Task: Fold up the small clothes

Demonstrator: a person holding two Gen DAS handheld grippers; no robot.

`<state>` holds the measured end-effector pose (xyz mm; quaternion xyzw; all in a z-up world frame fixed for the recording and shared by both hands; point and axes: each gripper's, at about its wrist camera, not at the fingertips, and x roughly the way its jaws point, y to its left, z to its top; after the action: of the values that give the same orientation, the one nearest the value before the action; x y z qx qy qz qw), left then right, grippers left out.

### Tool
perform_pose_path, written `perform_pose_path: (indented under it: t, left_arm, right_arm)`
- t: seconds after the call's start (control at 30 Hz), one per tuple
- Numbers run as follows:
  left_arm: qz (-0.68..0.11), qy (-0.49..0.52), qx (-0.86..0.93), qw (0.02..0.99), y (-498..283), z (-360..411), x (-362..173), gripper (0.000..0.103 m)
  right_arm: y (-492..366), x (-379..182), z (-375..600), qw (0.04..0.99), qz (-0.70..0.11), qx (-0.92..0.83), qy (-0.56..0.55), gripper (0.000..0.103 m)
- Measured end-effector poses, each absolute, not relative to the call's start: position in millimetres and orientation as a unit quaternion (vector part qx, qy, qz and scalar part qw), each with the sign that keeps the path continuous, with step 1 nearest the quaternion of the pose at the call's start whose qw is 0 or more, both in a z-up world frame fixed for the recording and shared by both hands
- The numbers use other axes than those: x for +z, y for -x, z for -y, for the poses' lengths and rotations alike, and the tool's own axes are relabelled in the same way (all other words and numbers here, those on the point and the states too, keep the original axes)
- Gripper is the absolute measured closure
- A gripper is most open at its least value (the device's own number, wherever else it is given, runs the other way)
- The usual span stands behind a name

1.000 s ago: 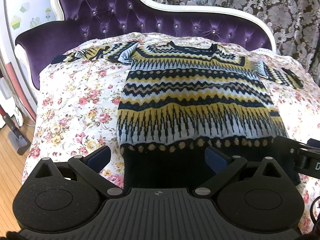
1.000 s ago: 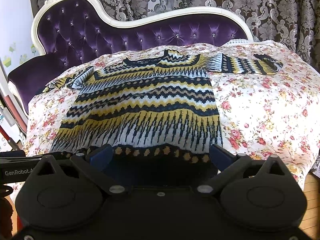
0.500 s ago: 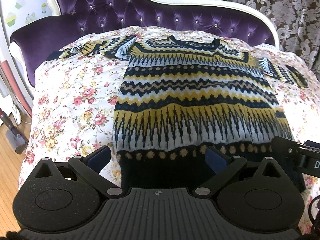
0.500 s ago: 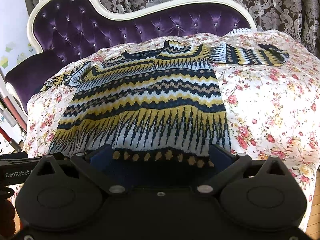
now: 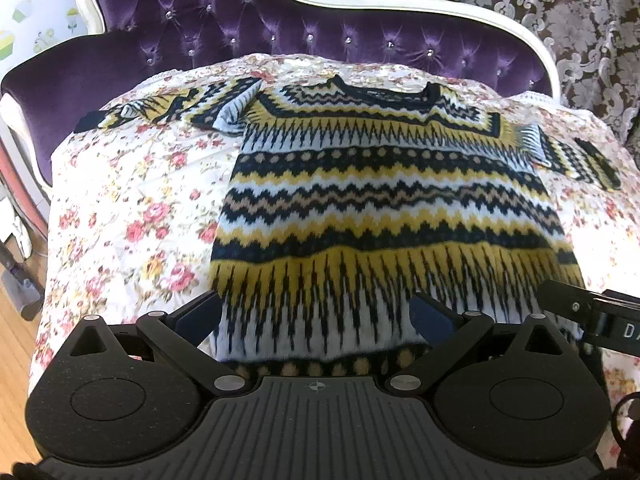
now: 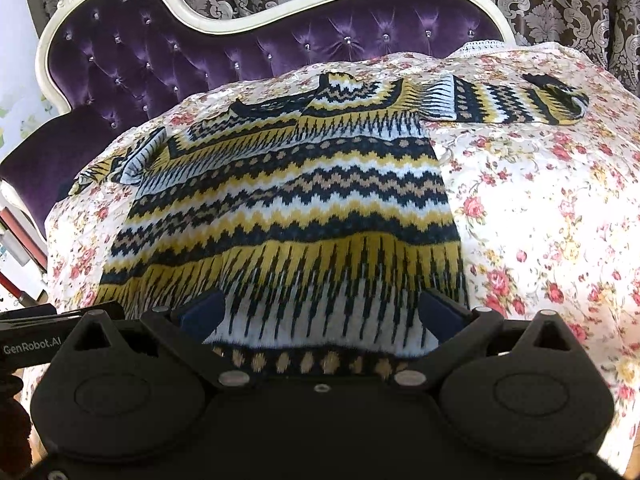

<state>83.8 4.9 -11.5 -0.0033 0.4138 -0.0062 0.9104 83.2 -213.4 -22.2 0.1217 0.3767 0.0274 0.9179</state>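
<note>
Floral bedding (image 5: pixel 120 208) carries the sweater (image 5: pixel 380 200), now larger in frame as both wide-open, empty hand-held grippers, left (image 5: pixel 316 316) and right (image 6: pixel 320 312), have closed in on its hem, ready to grasp.

My right gripper (image 6: pixel 320 314) spread wide over hem of patterned sweater (image 6: pixel 288 200), flat on floral cover (image 6: pixel 540 208). Purple tufted headboard (image 6: pixel 240 52) behind.

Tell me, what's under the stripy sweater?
A flowery sheet shows all around the sweater, so the sweater lies on it. What's right beneath the sweater is covered, so I can't see it.
</note>
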Motion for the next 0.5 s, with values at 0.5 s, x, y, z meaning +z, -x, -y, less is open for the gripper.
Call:
perform_pose_path:
  t: [0.5]
  left_arm:
    - [-0.400, 0.006, -0.026, 0.916, -132.1, 0.2, -3.0, 0.002]
  right_arm:
    - [-129.9, -15.5, 238.6, 0.916, -0.379, 0.022, -0.130, 0.001]
